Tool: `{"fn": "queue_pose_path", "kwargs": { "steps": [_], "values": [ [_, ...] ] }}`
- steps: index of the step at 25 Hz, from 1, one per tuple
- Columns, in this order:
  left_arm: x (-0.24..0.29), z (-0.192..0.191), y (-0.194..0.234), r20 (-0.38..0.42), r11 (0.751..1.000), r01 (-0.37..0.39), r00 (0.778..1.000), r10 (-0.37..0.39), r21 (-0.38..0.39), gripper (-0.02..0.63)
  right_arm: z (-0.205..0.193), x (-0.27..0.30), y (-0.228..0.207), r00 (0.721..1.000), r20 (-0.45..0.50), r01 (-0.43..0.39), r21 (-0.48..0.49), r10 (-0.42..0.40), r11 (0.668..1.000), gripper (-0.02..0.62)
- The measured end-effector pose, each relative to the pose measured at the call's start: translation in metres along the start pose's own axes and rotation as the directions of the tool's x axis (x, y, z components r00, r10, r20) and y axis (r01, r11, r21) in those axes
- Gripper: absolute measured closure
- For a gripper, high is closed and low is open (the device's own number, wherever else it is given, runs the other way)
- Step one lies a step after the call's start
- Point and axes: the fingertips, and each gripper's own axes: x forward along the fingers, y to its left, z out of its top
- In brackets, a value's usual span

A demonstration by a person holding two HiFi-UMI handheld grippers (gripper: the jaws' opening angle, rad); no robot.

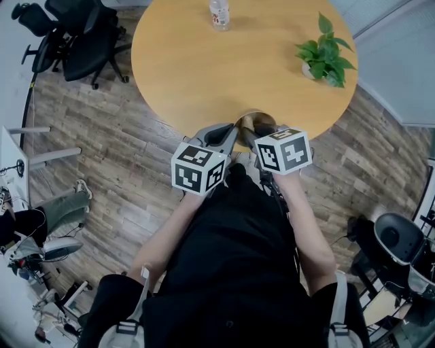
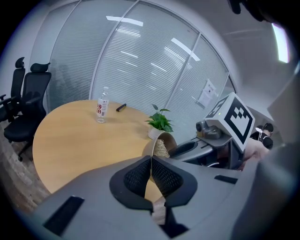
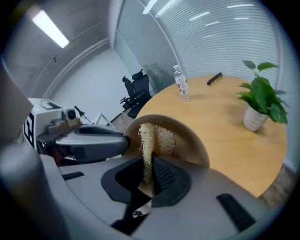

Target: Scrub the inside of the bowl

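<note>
A tan bowl is held tilted over the near edge of the round wooden table. My left gripper is shut on the bowl's rim; the bowl opens toward the right gripper. My right gripper is shut on a pale loofah scrubber, whose upper end lies against the inside of the bowl. In the head view both grippers meet at the bowl, the left gripper beside the right gripper, and their marker cubes hide most of the jaws.
A water bottle stands at the table's far side, with a dark pen near it. A potted plant sits at the right. Black office chairs stand at the far left, another chair at the right.
</note>
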Motion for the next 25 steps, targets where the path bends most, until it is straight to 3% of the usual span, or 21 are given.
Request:
{"fn": "queue_pose_path", "kwargs": {
  "steps": [2, 4, 7, 9, 13, 16, 20, 22, 24, 25],
  "values": [
    [0.001, 0.000, -0.001, -0.005, 1.000, -0.003, 1.000, 0.003, 0.010, 0.591, -0.004, 0.001, -0.003, 0.997, -0.054, 0.042, -0.133, -0.050, 0.990, 0.558],
    [0.002, -0.001, -0.002, -0.010, 1.000, -0.001, 1.000, 0.001, 0.014, 0.591, -0.009, 0.000, -0.003, 0.987, -0.098, 0.094, -0.284, -0.126, 0.954, 0.558],
    [0.002, -0.003, -0.005, -0.018, 1.000, 0.003, 1.000, -0.003, 0.016, 0.591, -0.013, -0.001, -0.004, 0.957, -0.110, 0.177, -0.515, -0.269, 0.839, 0.558],
    [0.001, -0.004, -0.006, -0.020, 1.000, 0.007, 1.000, -0.007, 0.012, 0.589, -0.012, -0.003, -0.009, 0.929, -0.073, 0.228, -0.659, -0.364, 0.716, 0.558],
    [0.002, -0.003, -0.005, -0.020, 1.000, 0.017, 1.000, -0.018, -0.019, 0.589, -0.007, -0.007, -0.017, 0.875, 0.046, 0.267, -0.877, -0.482, 0.400, 0.558],
    [0.004, -0.004, -0.002, -0.026, 0.998, 0.022, 0.999, -0.024, -0.059, 0.589, 0.000, -0.011, -0.019, 0.864, 0.130, 0.261, -0.942, -0.487, 0.212, 0.558],
    [0.004, -0.005, 0.006, -0.020, 0.993, 0.021, 1.000, -0.023, -0.120, 0.589, 0.012, -0.019, -0.015, 0.876, 0.239, 0.250, -0.968, -0.420, -0.029, 0.558],
    [0.003, -0.003, 0.005, -0.015, 0.992, 0.027, 0.999, -0.029, -0.123, 0.589, 0.014, -0.021, -0.014, 0.875, 0.261, 0.246, -0.965, -0.409, -0.090, 0.558],
    [0.002, 0.000, 0.001, -0.005, 0.994, 0.037, 0.999, -0.038, -0.106, 0.589, 0.013, -0.020, -0.016, 0.874, 0.258, 0.250, -0.965, -0.412, -0.076, 0.558],
    [0.002, 0.002, -0.002, -0.001, 0.995, 0.038, 0.999, -0.039, -0.090, 0.589, 0.012, -0.018, -0.018, 0.876, 0.251, 0.258, -0.965, -0.411, -0.041, 0.558]
  ]
}}
